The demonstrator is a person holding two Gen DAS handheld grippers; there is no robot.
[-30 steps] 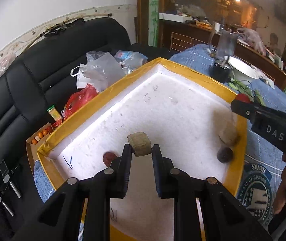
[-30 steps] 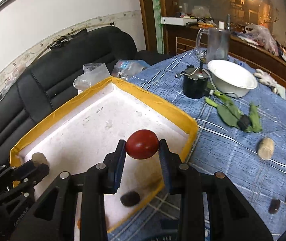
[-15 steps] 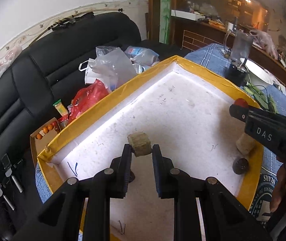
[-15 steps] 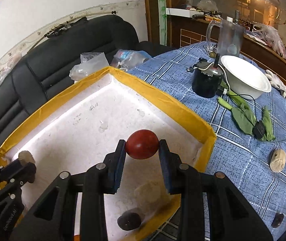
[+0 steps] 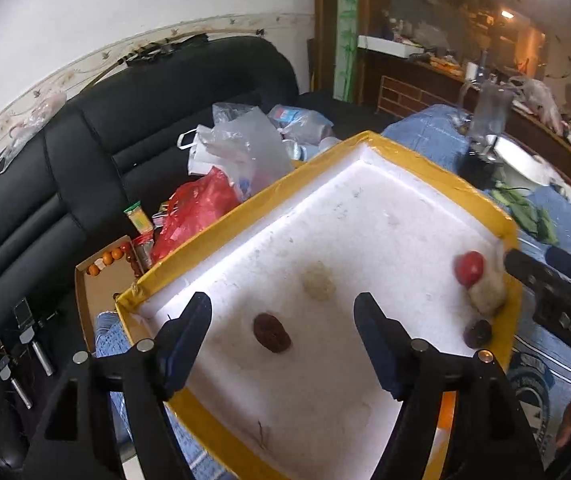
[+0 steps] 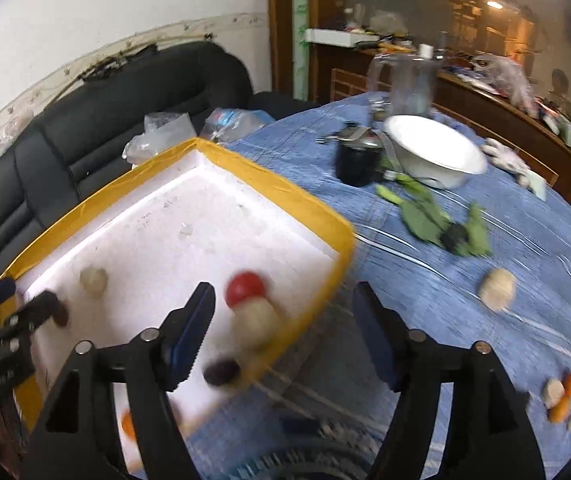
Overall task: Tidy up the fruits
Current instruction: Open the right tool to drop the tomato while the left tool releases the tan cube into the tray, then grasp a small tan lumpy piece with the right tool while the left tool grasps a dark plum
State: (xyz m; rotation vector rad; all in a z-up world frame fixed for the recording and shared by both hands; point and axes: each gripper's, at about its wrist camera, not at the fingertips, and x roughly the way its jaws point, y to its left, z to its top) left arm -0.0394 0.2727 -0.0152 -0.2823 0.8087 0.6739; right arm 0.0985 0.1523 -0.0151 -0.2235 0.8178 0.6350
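Both tongs are wide open and hold nothing. The left gripper (image 5: 283, 322) hangs over the white foam tray (image 5: 365, 380) with the yellow rim. Inside the tray lie a pale tan lump (image 5: 318, 285) and, close to it, a dark red fruit (image 5: 271, 332). Over by the far side of the tray sits a round red fruit (image 5: 469, 267), touching a bigger pale one (image 5: 487, 295), with a small dark fruit (image 5: 477, 333) just beside them. The right gripper (image 6: 283, 330) is above the tray's edge and the blue tablecloth (image 6: 505, 272). On the cloth lie another pale fruit (image 6: 497, 289), some green leaves (image 6: 425, 216), a white bowl (image 6: 433, 152), and little orange and tan pieces (image 6: 569, 394).
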